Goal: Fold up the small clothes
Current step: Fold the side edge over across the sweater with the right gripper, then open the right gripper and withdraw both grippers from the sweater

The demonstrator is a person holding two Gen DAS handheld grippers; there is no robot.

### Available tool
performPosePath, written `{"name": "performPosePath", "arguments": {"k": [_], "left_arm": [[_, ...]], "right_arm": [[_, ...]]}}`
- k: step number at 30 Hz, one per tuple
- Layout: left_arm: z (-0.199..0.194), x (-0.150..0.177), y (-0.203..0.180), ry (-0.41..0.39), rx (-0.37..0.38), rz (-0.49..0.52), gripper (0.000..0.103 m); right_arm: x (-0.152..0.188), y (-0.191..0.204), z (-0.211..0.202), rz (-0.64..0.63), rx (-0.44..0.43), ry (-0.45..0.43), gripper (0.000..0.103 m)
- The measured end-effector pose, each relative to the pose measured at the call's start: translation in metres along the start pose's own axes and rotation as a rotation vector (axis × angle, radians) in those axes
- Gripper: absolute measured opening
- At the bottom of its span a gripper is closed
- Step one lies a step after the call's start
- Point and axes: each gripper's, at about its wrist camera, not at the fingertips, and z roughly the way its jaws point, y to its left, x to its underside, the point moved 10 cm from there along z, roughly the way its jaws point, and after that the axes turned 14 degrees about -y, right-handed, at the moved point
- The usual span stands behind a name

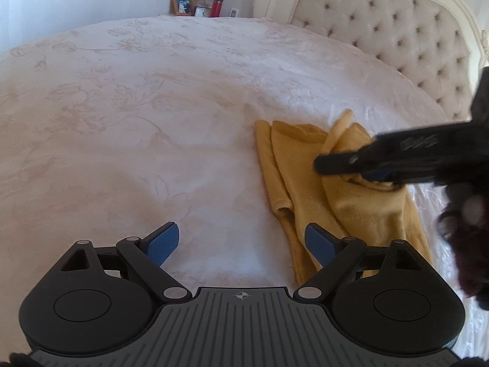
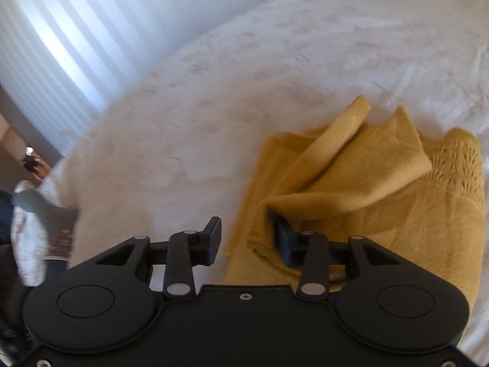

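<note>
Lying on the pale floral bedspread (image 1: 128, 98), the mustard-yellow garment (image 2: 397, 214) is partly folded, one flap doubled over its middle. The right gripper (image 2: 249, 238) has its fingers part open, one pad tucked under a fold edge, the cloth not pinched. The left gripper (image 1: 241, 241) hovers beside the garment's edge, fingers spread wide and empty. Beyond stands a tufted headboard (image 1: 397, 30).

Left gripper (image 1: 241, 243) hovered with fingers spread wide, nothing between. Right gripper (image 2: 249, 241) pointed down, fingers parted, nothing pinched.
</note>
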Motion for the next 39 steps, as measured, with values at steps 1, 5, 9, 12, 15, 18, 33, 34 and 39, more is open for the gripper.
{"name": "performPosePath", "arguments": {"k": [1, 5, 9, 12, 15, 18, 33, 34, 39], "left_arm": [[0.0, 0.001, -0.001, 0.002, 0.003, -0.002, 0.09], [0.001, 0.003, -0.004, 0.006, 0.01, -0.002, 0.09], [0.0, 0.004, -0.007, 0.0, 0.023, 0.002, 0.09], [-0.002, 0.003, -0.01, -0.01, 0.029, 0.01, 0.09], [-0.008, -0.002, -0.012, -0.043, 0.031, 0.024, 0.09], [-0.013, -0.008, -0.015, -0.087, 0.035, 0.048, 0.09], [0.011, 0.017, -0.035, -0.018, 0.107, 0.002, 0.09], [0.01, 0.018, -0.036, -0.021, 0.109, -0.005, 0.09], [0.001, 0.022, -0.05, -0.046, 0.133, 0.061, 0.09]], "right_arm": [[-0.004, 0.002, -0.008, 0.006, -0.023, -0.013, 0.05], [-0.018, -0.004, -0.038, 0.032, -0.042, -0.077, 0.05], [-0.02, -0.031, -0.054, 0.025, 0.047, -0.114, 0.05], [-0.014, -0.055, -0.054, 0.055, 0.127, -0.127, 0.05], [0.0, -0.07, -0.05, 0.042, 0.185, -0.102, 0.05], [0.018, -0.058, -0.042, -0.038, 0.166, -0.064, 0.05], [0.044, -0.021, -0.049, -0.221, 0.051, 0.008, 0.05], [0.036, -0.024, -0.051, -0.236, 0.065, -0.01, 0.05], [0.009, -0.024, -0.048, -0.226, 0.065, -0.067, 0.05]]}}
